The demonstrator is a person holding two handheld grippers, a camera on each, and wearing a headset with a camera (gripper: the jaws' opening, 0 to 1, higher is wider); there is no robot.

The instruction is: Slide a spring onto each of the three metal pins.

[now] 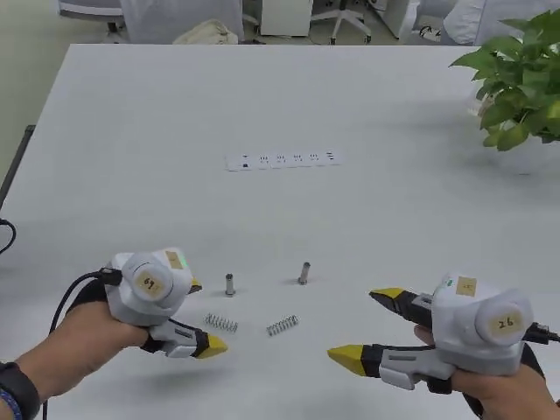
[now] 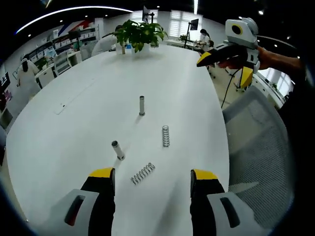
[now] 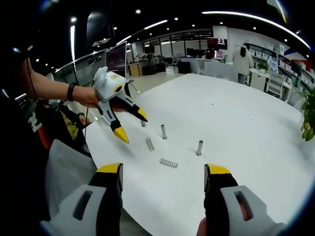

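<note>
Plainly, right claw (image 1: 366, 325) marked "26", jaws apart

White table (image 1: 114, 157): left pin (image 1: 230, 284) and right pin (image 1: 304, 273) upright; left spring (image 1: 221, 323) and right spring (image 1: 282, 325) flat; power strip (image 1: 282, 160) behind; plant (image 1: 521, 79) at edge.

The head view looks down on the metal pins (image 1: 304, 273) from close above. The two gripper views face those pins low from opposite sides, sharing them.
</note>
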